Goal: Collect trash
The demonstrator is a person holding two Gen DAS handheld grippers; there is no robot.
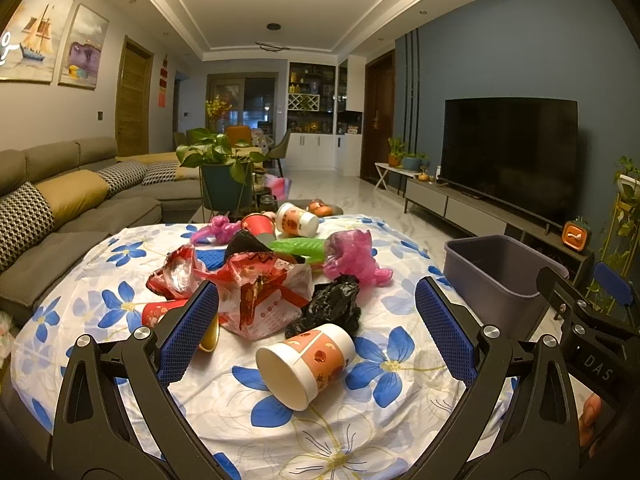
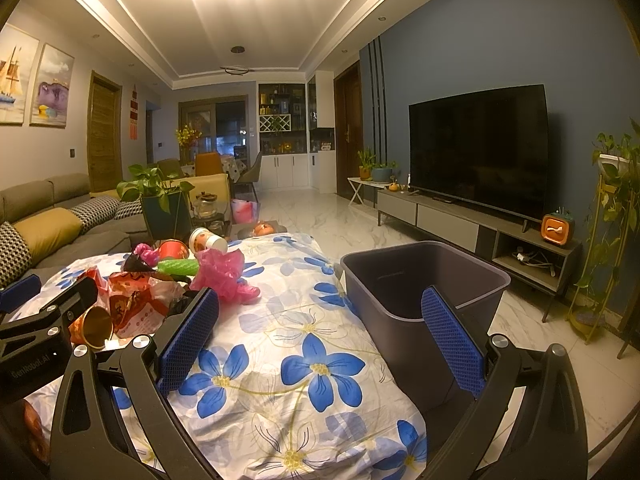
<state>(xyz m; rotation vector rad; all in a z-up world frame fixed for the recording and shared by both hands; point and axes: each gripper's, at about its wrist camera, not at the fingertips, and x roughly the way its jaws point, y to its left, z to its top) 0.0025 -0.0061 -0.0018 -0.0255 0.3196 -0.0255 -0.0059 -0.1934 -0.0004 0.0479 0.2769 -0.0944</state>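
Trash lies heaped on a table under a blue-flowered cloth [image 1: 240, 408]. A tipped paper cup [image 1: 306, 362] lies nearest, just ahead of my open left gripper [image 1: 316, 328]. Behind it sit a black bag [image 1: 330, 306], a red-and-white plastic bag [image 1: 256, 296], a pink bag [image 1: 354, 256], a green wrapper [image 1: 298, 246] and a second paper cup [image 1: 296, 220]. A grey bin [image 1: 500, 270] stands at the table's right edge. My right gripper [image 2: 320, 330] is open and empty over the cloth [image 2: 280, 380], with the bin [image 2: 416, 296] beside its right finger and the pile [image 2: 144, 292] to the left.
A grey sofa [image 1: 72, 216] runs along the left, and a potted plant [image 1: 224, 172] stands behind the table. A TV [image 2: 480, 152] on a low console fills the right wall. Marble floor [image 2: 320, 216] stretches between them. A plant stand [image 2: 612, 240] is at far right.
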